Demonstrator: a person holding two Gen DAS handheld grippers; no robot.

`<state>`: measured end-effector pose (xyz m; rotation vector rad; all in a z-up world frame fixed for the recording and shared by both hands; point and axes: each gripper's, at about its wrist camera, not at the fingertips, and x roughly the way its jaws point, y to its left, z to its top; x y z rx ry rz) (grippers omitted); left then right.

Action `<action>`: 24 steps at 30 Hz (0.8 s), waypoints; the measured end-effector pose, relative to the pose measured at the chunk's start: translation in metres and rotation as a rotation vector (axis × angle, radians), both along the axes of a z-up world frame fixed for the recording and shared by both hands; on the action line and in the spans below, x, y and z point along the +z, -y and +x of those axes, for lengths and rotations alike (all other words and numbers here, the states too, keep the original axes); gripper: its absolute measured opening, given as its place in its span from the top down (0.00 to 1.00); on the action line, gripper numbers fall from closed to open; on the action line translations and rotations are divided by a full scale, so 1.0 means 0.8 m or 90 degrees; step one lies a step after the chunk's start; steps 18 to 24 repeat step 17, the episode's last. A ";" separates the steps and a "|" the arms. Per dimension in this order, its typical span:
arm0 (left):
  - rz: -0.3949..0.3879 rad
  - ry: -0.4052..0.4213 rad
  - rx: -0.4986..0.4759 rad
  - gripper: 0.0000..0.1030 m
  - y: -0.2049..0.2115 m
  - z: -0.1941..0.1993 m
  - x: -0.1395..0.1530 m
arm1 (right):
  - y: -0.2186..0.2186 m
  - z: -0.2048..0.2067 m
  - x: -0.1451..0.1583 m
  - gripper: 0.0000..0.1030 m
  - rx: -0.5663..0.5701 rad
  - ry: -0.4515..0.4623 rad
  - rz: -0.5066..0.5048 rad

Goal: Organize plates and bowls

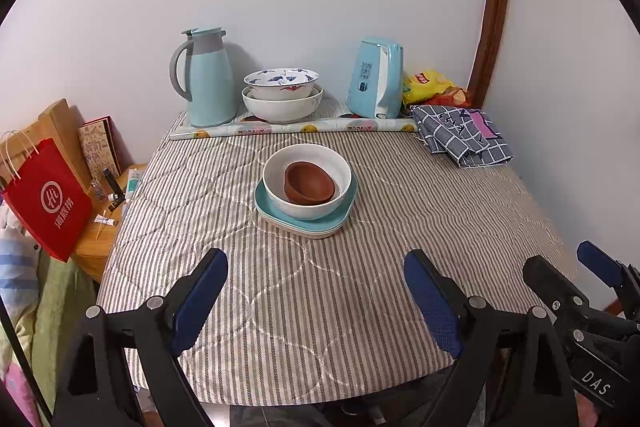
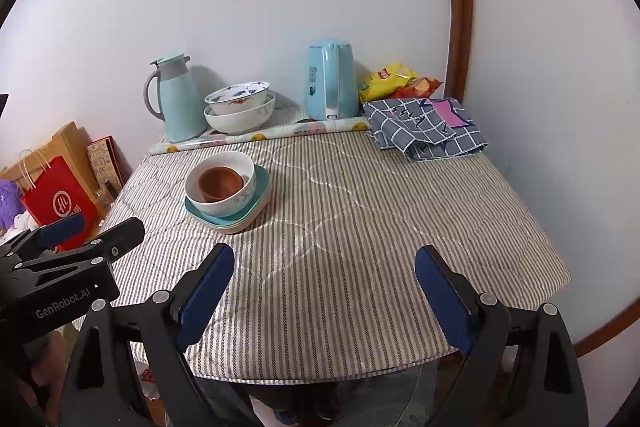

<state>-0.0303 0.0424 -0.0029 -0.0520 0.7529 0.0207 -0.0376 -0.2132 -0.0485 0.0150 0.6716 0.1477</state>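
Left gripper [image 1: 316, 291] fingers apart; purple plush [image 2: 8, 199] only in right view.

brown bowl [image 1: 309, 183] in white bowl [image 1: 307, 187] | on teal plates [image 1: 306, 223] | mid-table

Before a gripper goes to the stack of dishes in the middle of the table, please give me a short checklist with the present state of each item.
1. Left gripper open and empty: ok.
2. Right gripper open and empty: ok.
3. Striped cloth between the grippers and the stack free of obstacles: ok.
4. Brown bowl sits level inside the white bowl: not ok, it leans to one side.
5. White bowl rests on the teal plate, which tops the stacked plates: ok.
6. Back pair, patterned bowl nested in the large white bowl, stands apart from the stack: ok.
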 end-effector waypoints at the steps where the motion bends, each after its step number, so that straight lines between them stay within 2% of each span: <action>1: -0.001 -0.001 0.001 0.13 0.000 0.000 0.000 | 0.000 0.000 0.000 0.12 0.000 0.000 -0.001; 24: -0.005 -0.001 0.008 0.13 -0.004 0.006 -0.005 | 0.000 0.000 -0.001 0.12 0.002 -0.003 0.001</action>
